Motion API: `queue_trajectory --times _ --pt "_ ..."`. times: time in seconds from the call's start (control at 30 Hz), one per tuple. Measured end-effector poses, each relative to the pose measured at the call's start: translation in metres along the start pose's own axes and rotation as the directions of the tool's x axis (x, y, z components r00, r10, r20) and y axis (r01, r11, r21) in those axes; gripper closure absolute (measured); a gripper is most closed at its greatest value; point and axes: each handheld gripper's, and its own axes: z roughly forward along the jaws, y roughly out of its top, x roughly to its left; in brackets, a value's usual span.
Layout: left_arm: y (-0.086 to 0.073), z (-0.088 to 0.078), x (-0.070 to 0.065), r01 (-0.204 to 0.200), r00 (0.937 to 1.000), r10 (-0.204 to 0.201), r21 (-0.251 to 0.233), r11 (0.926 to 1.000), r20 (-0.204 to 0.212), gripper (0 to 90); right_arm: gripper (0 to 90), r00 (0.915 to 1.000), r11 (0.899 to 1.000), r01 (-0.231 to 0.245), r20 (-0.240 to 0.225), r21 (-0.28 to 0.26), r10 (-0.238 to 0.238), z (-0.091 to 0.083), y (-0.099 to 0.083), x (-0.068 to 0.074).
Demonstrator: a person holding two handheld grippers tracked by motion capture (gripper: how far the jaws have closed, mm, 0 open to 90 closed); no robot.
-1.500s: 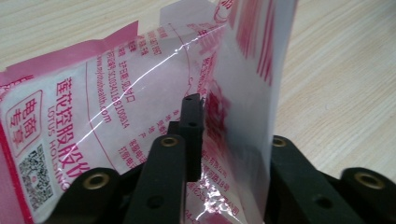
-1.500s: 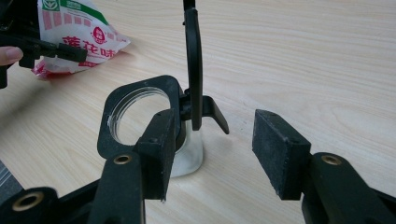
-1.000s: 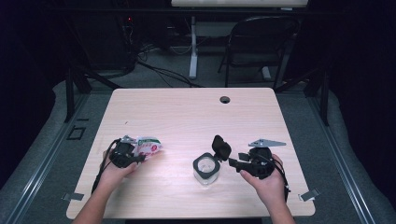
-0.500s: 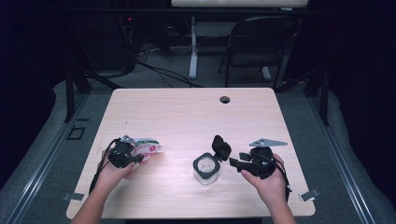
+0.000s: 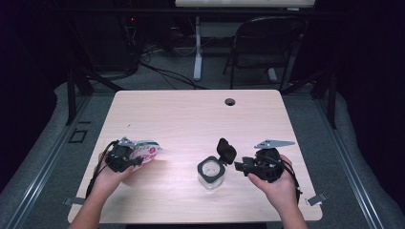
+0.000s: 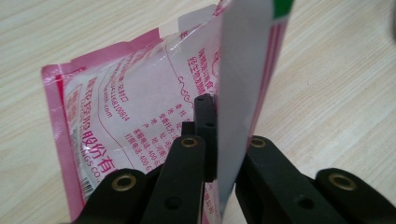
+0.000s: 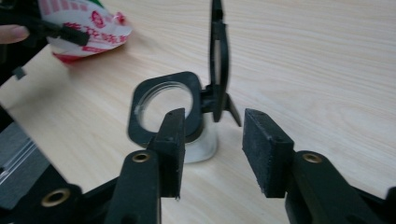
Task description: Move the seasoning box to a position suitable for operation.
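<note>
A pink and white printed pouch [image 5: 145, 152] lies at the table's left, and my left gripper [image 5: 133, 162] is shut on its edge. In the left gripper view the pouch [image 6: 130, 107] has a folded white flap pinched between the jaws of my left gripper [image 6: 224, 140]. A clear jar [image 5: 210, 172] with a black square rim stands near the front centre, its hinged black lid [image 5: 226, 150] flipped upright. My right gripper [image 5: 241, 166] sits just right of it. Its jaws have just been closing and still stand apart, either side of the lid's hinge [image 7: 218, 105], pressing on nothing.
The wooden table [image 5: 191, 119] has a round cable hole [image 5: 230, 101] near its far edge. A folding chair [image 5: 258, 43] and cables stand on the dark floor behind. The pouch [image 7: 88, 28] and the other hand show at the top left of the right gripper view.
</note>
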Motion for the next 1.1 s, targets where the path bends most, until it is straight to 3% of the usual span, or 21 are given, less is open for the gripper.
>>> queue_trajectory --times 0.33,0.63,0.77,0.97,1.1 --pt "0.002 -0.021 0.004 -0.007 0.9995 0.006 -0.037 0.9993 -0.03 90.0 66.1 0.9927 0.995 0.1 -0.072 0.031 -0.097 0.008 0.01 0.021" --pt "0.016 -0.046 0.005 -0.048 0.9949 0.043 -0.053 0.9975 -0.091 90.0 66.8 0.991 0.994 0.099 -0.094 0.043 -0.095 0.018 0.011 0.024" --pt "0.023 -0.064 0.007 -0.067 0.9894 0.058 -0.068 0.9954 -0.133 90.0 66.1 0.9904 0.995 0.098 -0.101 0.036 -0.094 0.021 0.011 0.024" --pt "0.033 -0.088 0.005 -0.094 0.9898 0.084 -0.088 0.9916 -0.115 90.0 65.6 0.9909 0.995 0.093 -0.1 0.023 -0.09 0.021 0.011 0.024" --pt "0.041 -0.097 -0.008 -0.129 0.9886 0.12 -0.102 0.9864 -0.092 90.0 64.9 0.9913 0.995 0.092 -0.096 0.024 -0.09 0.021 0.011 0.025"
